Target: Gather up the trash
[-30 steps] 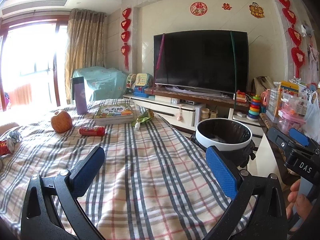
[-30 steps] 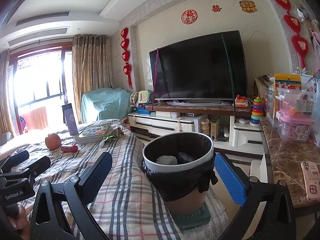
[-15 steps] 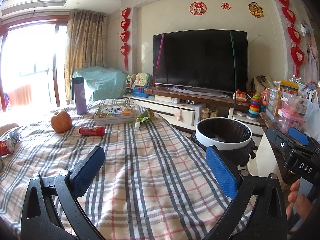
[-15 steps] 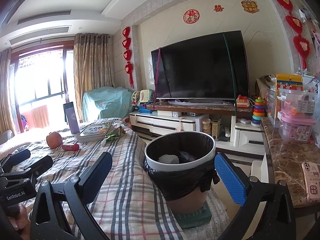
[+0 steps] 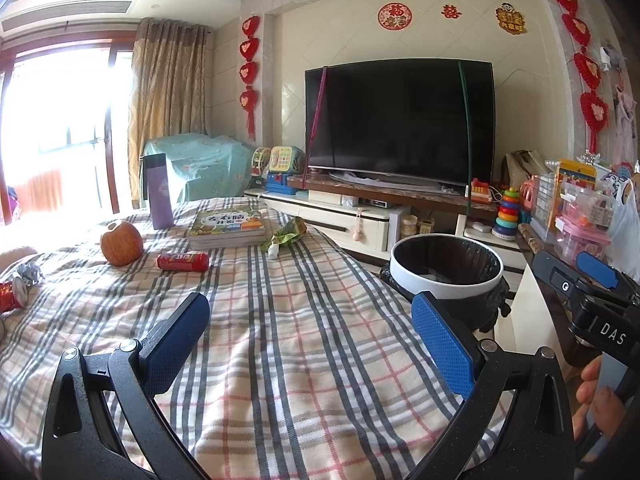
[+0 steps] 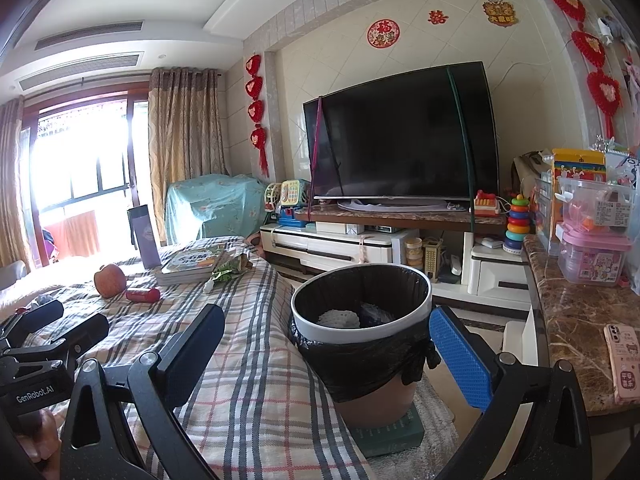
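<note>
Both two-finger grippers, left [image 5: 310,332] and right [image 6: 326,344], hang spread and empty over the plaid blanket [image 5: 280,320]. Trash lies far left: a red cylindrical wrapper [image 5: 183,261] and a green crumpled packet [image 5: 289,235]. The black-lined white-rimmed bin [image 6: 362,320] stands right. A careless reach could grab the red-orange apple [image 5: 121,243] just beside the wrapper instead.

White letters "DAS" show on the black right tool [image 5: 596,280] body. "GenRobot.AI" reads on the black left tool [image 6: 44,326] body.

Plaid grey/red cloth [image 5: 280,340], blk-lined white bin [image 6: 360,320], red can [image 5: 183,261], prob. green wrapper [image 5: 286,236].
</note>
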A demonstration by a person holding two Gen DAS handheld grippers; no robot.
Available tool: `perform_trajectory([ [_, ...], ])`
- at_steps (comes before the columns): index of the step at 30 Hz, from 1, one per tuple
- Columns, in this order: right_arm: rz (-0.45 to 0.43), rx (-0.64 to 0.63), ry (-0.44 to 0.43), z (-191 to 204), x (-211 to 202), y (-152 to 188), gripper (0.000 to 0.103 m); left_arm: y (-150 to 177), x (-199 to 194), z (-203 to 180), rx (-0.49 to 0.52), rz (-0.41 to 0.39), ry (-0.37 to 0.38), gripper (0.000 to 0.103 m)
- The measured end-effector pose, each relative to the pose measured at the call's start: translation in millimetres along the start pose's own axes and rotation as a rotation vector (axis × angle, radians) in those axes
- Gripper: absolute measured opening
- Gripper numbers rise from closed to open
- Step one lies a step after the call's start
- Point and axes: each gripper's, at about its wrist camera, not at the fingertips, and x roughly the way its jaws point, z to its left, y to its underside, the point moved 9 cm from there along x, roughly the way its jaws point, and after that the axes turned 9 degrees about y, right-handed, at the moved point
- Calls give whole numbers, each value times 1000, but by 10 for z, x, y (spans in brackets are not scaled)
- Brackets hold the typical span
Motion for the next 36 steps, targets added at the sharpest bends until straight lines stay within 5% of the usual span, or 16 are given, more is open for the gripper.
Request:
perform_trajectory([
  [36, 10, -1, -10, 104, 23, 12, 103, 40, 31, 11, -2, 13, 7, 103],
])
